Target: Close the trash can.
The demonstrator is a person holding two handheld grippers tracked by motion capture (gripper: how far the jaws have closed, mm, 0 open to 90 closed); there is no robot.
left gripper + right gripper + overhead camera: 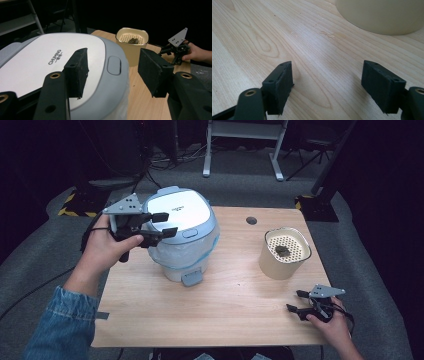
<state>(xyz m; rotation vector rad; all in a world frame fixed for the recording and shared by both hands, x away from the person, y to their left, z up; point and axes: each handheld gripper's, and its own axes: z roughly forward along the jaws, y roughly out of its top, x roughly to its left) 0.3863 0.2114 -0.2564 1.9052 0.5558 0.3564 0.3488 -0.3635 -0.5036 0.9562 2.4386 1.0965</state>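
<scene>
Jaws of the left gripper point(162, 225) stand apart, empty, above the near-left edge of the white-lidded pale-blue plastic pedal bin point(182, 232) at the table's far left. Right gripper point(295, 301), also open, rests near right. Clear the closed lid gently before withdrawing.

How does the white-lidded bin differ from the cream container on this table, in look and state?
The bin is larger, pale blue-grey with a closed white lid, and has a pedal at its base; the cream container is smaller, with a perforated insert on top instead of a lid. A plastic liner shows under the bin's lid, while a small dark object lies on the container's insert. Both stand upright on the wooden table.
</scene>
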